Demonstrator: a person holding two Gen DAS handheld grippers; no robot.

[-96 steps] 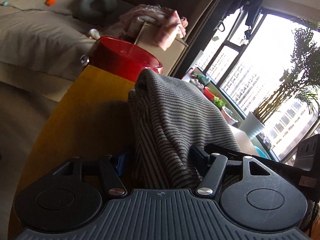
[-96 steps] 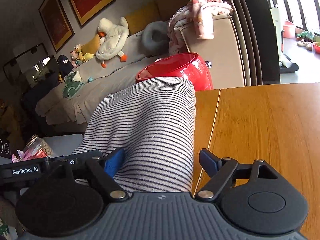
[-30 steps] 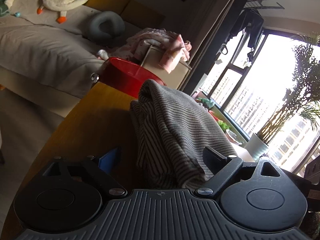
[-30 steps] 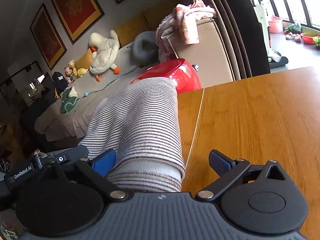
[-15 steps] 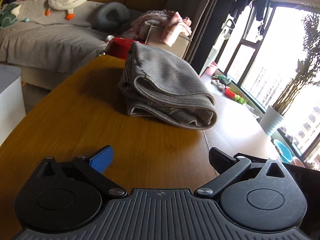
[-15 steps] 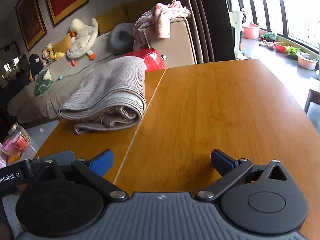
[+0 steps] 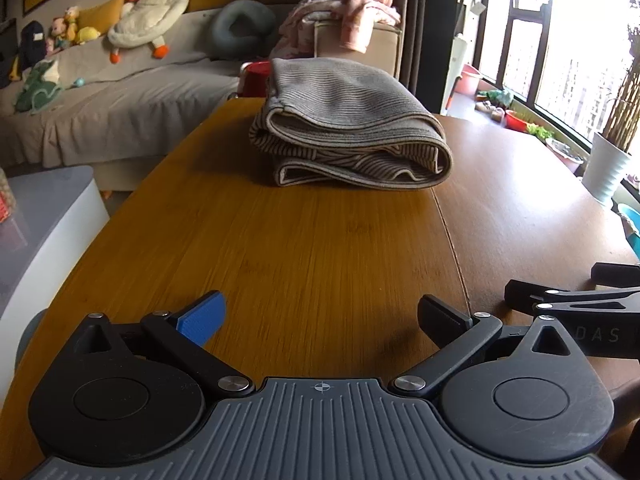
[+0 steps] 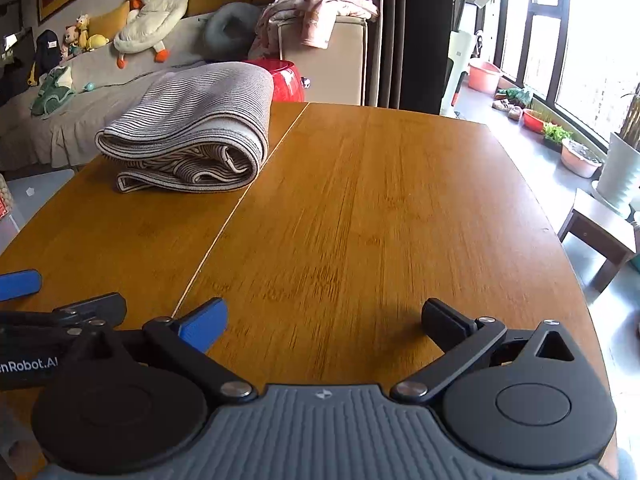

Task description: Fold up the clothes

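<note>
Lying folded into a thick bundle on the far left part of my desk (image 7: 320, 248), the grey striped garment (image 7: 348, 128) has its rounded fold toward the window side and its layered edges facing me; in the right wrist view the same bundle (image 8: 192, 132) sits just left of the seam that runs down the wooden top. Nothing of mine touches it. My left tool (image 7: 320, 320) hovers low over the near end of the desk, well apart from the garment, its blue and black fingers spread wide with only bare wood between them. My right tool (image 8: 324, 320) is likewise spread apart and empty, over the wood to the right of the seam, and each tool shows at the edge of the other's view, side by side. Just behind the garment, past the desk's far edge, is a red rounded container (image 8: 286, 80). Beyond that stands a sofa (image 7: 120, 92) with a white plush duck (image 7: 148, 12), a grey neck pillow (image 7: 240, 24) and a heap of pink clothes (image 7: 344, 12) on its arm. To the right, bright windows with a white plant pot (image 7: 606, 168) below them.
</note>
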